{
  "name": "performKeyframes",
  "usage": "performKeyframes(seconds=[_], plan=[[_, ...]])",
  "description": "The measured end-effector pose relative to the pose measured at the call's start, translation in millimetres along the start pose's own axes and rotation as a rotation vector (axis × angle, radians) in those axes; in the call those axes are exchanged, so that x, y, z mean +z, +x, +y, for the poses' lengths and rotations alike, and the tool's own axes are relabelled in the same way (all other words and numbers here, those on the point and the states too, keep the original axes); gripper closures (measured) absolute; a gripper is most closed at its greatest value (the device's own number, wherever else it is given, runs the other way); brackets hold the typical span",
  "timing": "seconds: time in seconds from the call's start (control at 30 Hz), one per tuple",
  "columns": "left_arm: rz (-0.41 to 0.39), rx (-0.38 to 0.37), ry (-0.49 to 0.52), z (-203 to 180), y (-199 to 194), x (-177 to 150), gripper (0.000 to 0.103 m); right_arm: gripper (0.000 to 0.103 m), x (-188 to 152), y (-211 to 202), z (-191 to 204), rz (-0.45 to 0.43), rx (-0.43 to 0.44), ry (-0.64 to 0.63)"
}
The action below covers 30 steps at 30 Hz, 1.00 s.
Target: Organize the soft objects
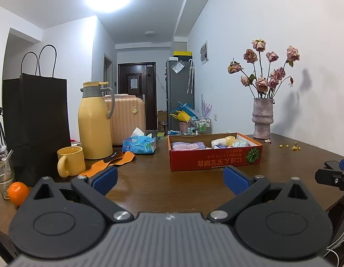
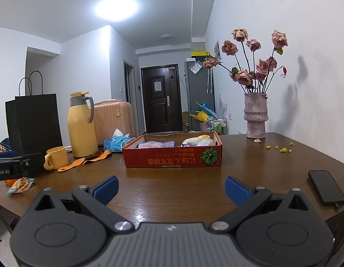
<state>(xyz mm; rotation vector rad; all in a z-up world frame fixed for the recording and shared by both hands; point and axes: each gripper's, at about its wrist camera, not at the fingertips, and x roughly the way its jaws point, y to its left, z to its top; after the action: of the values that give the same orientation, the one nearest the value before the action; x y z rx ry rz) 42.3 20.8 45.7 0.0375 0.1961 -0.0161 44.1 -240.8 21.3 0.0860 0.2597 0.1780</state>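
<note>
A red cardboard box (image 1: 214, 159) (image 2: 172, 158) stands on the brown table ahead of both grippers. It holds soft things: a pink and purple folded cloth (image 1: 188, 145) (image 2: 156, 144) at the left and pale yellow and white soft items (image 1: 227, 141) (image 2: 197, 140) at the right. An orange strap (image 1: 109, 162) (image 2: 85, 160) lies on the table left of the box. My left gripper (image 1: 169, 179) is open and empty, short of the box. My right gripper (image 2: 171, 188) is open and empty, also short of the box.
A yellow mug (image 1: 71, 161), yellow thermos (image 1: 95, 120), black paper bag (image 1: 36, 120) and blue tissue pack (image 1: 139, 144) stand at the left. An orange (image 1: 18, 193) and a glass (image 1: 3, 175) are near the left edge. A vase of roses (image 2: 255, 115) stands back right. A phone (image 2: 326, 188) lies at the right.
</note>
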Motion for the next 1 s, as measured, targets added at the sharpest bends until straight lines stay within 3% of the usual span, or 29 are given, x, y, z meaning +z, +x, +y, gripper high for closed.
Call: performKeyframes(seconds=[1.0], plan=[[0.002,-0.005,0.006,-1.6,0.7,0.2,0.0,0.001,0.4,-4.1,0.4,-0.015,0.024,0.003]])
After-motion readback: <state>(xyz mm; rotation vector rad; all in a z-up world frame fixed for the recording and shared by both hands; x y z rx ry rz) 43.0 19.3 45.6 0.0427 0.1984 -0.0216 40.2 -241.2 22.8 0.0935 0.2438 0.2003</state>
